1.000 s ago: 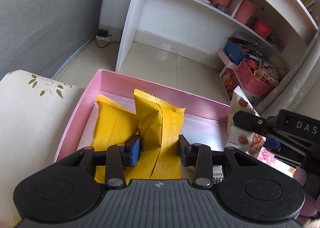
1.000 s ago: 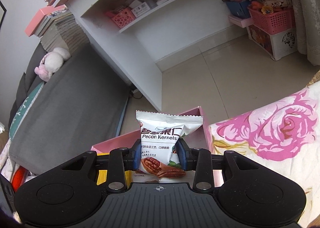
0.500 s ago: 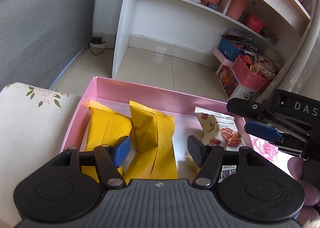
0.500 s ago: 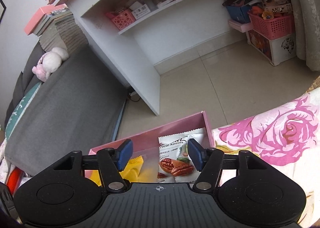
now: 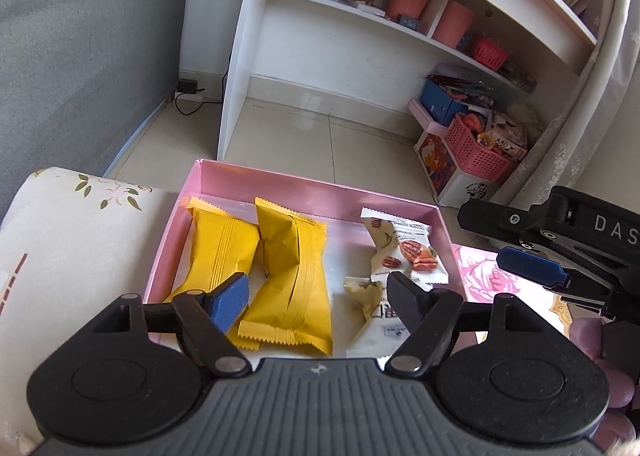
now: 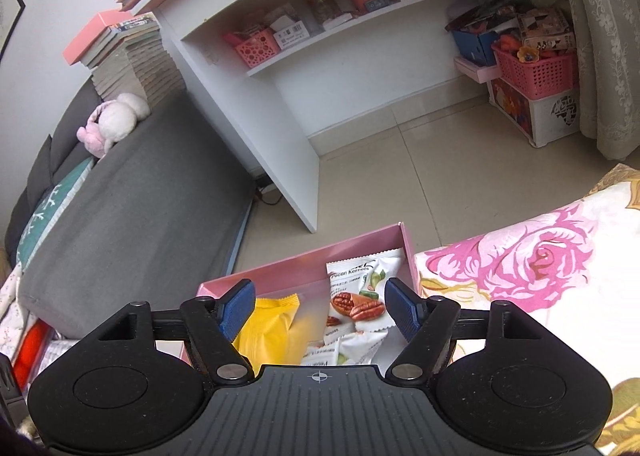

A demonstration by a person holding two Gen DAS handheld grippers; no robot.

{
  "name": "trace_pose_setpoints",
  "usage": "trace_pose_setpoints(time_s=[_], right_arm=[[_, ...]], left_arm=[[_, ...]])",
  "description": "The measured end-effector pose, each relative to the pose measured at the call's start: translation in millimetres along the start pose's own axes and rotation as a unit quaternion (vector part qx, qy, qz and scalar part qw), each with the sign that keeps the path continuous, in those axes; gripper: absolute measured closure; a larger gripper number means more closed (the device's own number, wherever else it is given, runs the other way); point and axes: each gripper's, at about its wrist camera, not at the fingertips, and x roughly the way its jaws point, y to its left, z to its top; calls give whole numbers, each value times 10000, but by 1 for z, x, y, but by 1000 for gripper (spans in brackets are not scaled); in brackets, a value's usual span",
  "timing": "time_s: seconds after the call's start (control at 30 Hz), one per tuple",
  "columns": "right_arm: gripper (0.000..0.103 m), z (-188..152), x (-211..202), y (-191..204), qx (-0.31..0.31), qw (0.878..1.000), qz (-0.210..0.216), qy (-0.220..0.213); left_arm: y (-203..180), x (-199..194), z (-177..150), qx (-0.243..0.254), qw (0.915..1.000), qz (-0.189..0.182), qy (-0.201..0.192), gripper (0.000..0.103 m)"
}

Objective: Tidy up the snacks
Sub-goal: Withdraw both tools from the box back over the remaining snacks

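Observation:
A pink box (image 5: 304, 185) sits on the floral cloth. Inside lie two yellow snack packets (image 5: 222, 248) (image 5: 292, 276) on the left and white pecan kernel packets (image 5: 404, 248) on the right. My left gripper (image 5: 316, 296) is open and empty, above the box's near side. My right gripper (image 6: 320, 306) is open and empty, above the box (image 6: 360, 242), over a pecan packet (image 6: 356, 296) and a yellow packet (image 6: 268, 330). The right gripper also shows at the right edge of the left wrist view (image 5: 532, 262).
A floral cloth with pink roses (image 6: 520, 256) lies to the right of the box. A grey sofa (image 6: 132, 195) is at the left. A white shelf unit (image 5: 360, 15) and pink baskets (image 5: 476, 151) stand beyond the tiled floor.
My left gripper let go of the yellow packet and my right let go of the pecan packet; both opened. Both packets now lie in the box, and both grippers have drawn back and up.

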Motion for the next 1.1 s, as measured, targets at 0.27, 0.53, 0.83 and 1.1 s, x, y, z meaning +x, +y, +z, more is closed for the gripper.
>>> trace_pose_setpoints(time_s=[0.27, 0.53, 0.83, 1.1], right_arm=[[23, -23, -36, 10, -325, 9993, -158, 5], [18, -54, -61, 8, -297, 9992, -219, 122], [9, -90, -84, 17, -567, 9978, -269, 203], [7, -125, -98, 16, -642, 9969, -412, 207]], left_arm=[[7, -32, -16, 151, 9998, -99, -16, 20], [21, -58, -36, 332, 9994, -47, 4, 11], [36, -80, -67, 567, 9984, -1, 43, 4], [49, -93, -93, 827, 9965, -112, 7, 1]])
